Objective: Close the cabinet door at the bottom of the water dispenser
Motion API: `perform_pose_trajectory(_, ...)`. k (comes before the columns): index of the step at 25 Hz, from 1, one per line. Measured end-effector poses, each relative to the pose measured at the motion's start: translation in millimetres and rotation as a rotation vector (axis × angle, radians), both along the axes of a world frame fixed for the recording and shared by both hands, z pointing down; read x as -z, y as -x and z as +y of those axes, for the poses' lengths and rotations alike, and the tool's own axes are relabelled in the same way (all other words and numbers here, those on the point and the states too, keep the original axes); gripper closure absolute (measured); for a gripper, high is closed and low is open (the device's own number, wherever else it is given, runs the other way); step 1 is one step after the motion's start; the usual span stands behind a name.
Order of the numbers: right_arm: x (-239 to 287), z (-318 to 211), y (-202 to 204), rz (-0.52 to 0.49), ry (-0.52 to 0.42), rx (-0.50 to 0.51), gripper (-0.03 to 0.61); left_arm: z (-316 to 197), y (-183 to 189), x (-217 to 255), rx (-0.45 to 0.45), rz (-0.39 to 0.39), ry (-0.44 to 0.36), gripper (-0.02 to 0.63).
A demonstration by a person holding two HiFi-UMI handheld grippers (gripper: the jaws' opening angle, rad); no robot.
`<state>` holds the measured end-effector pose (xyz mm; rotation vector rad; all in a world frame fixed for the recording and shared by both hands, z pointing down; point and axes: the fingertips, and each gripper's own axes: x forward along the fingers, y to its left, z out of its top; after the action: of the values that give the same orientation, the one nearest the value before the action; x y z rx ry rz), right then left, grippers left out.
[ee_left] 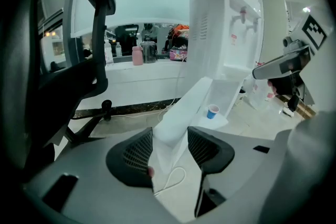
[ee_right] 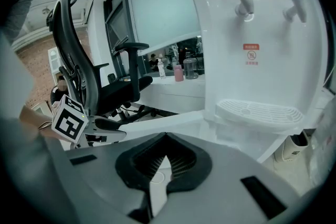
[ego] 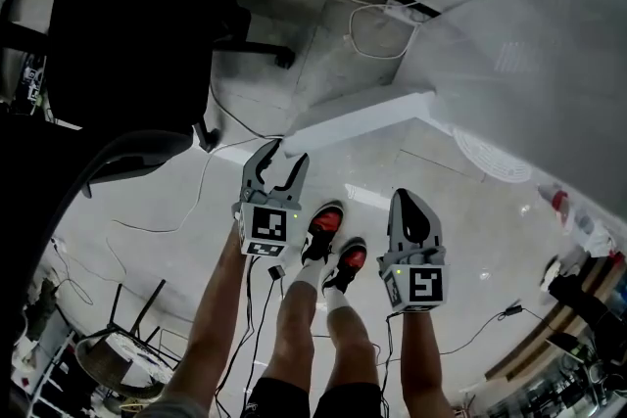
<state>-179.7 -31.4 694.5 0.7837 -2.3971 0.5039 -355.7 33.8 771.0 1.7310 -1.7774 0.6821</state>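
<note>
cabinet door (ego: 362, 117) at water dispenser (ee_left: 226, 34) base being seen swung open, its edge being straddled by L gripper (ego: 284, 154), jaws spread, pads not pinching, R gripper (ego: 404, 197) being held at its 4 o'clock, jaws pressed together, empty, blue cup (ee_left: 212, 111) being seen inside cabinet

The open cabinet door (ego: 362, 117) juts from the water dispenser (ego: 549, 64) across the floor (ego: 157, 201), its free edge standing between the spread jaws of the left tool (ego: 284, 159). An office chair (ego: 127, 15) blocks the far left, and a looped cord (ego: 377, 29) lies beyond the door. Bare floor on the door's near side, from the chair to the person's shoes (ego: 331, 242), leaves free passage.
</note>
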Motion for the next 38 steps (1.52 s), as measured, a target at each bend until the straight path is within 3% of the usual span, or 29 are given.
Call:
perform_pose_trajectory(15,0.6,38.2,-48.8,-0.021,0.007,-0.068,0.566,32.1,-41.8,1.2,-0.026,0.012,0.011,0.417)
perform_pose_trajectory(38,3.6,87.1,-170.9,-0.015,0.033,-0.204,0.566,68.0,-174.4,1.1,-0.158,0.037,0.026,0.437)
